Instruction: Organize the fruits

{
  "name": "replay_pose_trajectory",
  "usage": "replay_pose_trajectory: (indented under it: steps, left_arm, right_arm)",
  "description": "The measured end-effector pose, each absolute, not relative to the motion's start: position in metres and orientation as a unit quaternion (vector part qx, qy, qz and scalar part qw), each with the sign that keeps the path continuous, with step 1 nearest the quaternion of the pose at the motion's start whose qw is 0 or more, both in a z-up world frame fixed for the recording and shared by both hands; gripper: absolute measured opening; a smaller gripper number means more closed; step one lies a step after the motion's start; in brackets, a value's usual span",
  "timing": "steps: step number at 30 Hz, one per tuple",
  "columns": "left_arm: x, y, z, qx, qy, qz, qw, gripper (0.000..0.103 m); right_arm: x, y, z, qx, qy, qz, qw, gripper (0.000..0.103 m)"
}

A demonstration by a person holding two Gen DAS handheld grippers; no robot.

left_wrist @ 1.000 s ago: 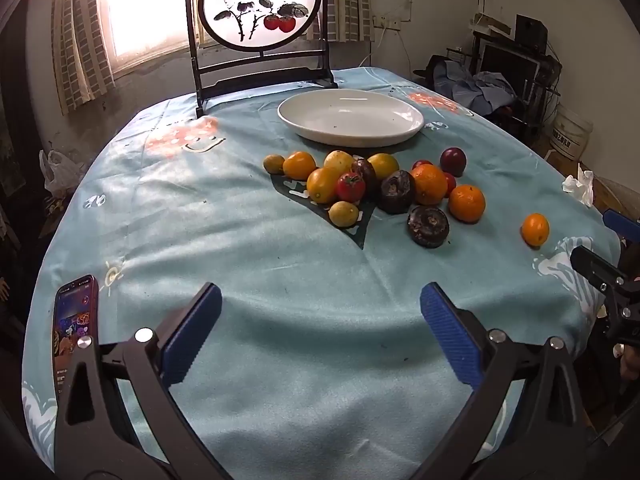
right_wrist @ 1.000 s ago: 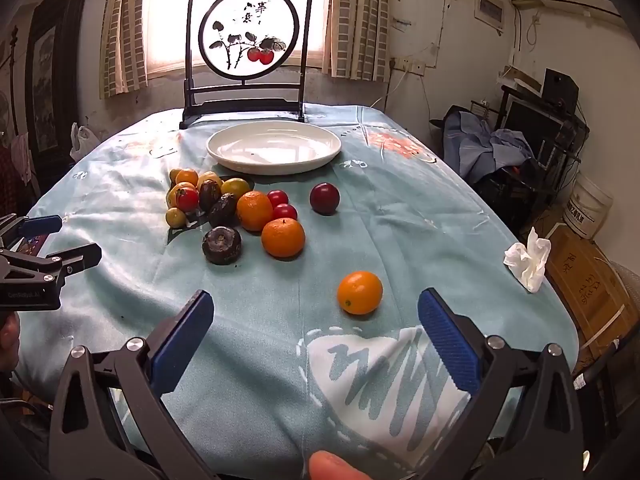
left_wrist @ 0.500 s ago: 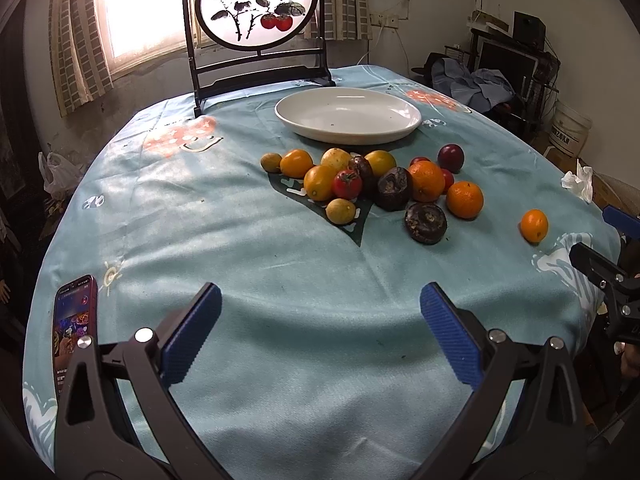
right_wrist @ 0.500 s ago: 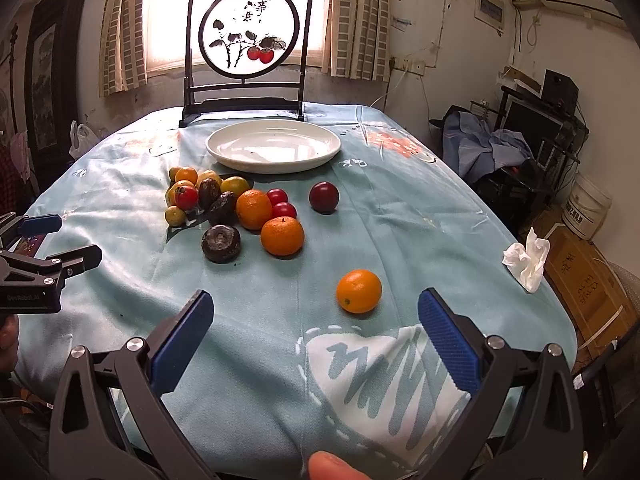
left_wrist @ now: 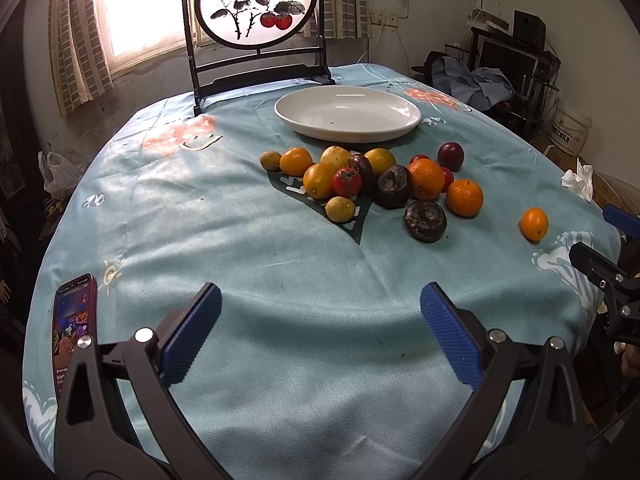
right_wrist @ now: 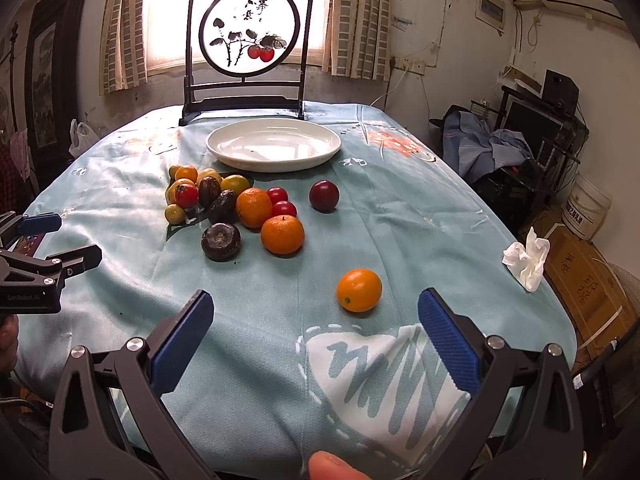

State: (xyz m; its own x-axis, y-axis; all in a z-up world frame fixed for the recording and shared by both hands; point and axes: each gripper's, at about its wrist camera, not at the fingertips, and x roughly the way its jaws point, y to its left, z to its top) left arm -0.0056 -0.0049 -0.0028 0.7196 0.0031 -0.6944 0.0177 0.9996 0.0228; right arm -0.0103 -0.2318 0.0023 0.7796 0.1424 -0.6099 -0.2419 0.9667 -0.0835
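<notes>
A: Both open? Fruit where?
B: Left gripper (left_wrist: 320, 332) and right gripper (right_wrist: 314, 330) spread, empty. Fruit pile (right_wrist: 236, 208) near white plate (right_wrist: 273, 143); lone orange (right_wrist: 359, 290) near-right.
A: Risk?
B: Round orange could roll off the edge if nudged.

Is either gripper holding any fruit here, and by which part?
Nothing is held: left gripper and right gripper both have open, empty jaws above the tablecloth.

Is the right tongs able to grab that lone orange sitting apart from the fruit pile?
Probably yes. The right tongs are open, and the lone orange lies just ahead on bare tablecloth, nothing between or crowding it.
</notes>
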Motion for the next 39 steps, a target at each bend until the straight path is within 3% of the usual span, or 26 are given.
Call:
replay_pose_trajectory:
  steps: [39]
  left_arm:
    - [-0.002, 0.0031, -0.0099, 0.01, 0.377, -0.002, 0.926, 0.101]
  right_arm:
    - [-0.0125, -0.228, -0.0046, -0.084, 0.316, 0.101, 0.94, 0.102]
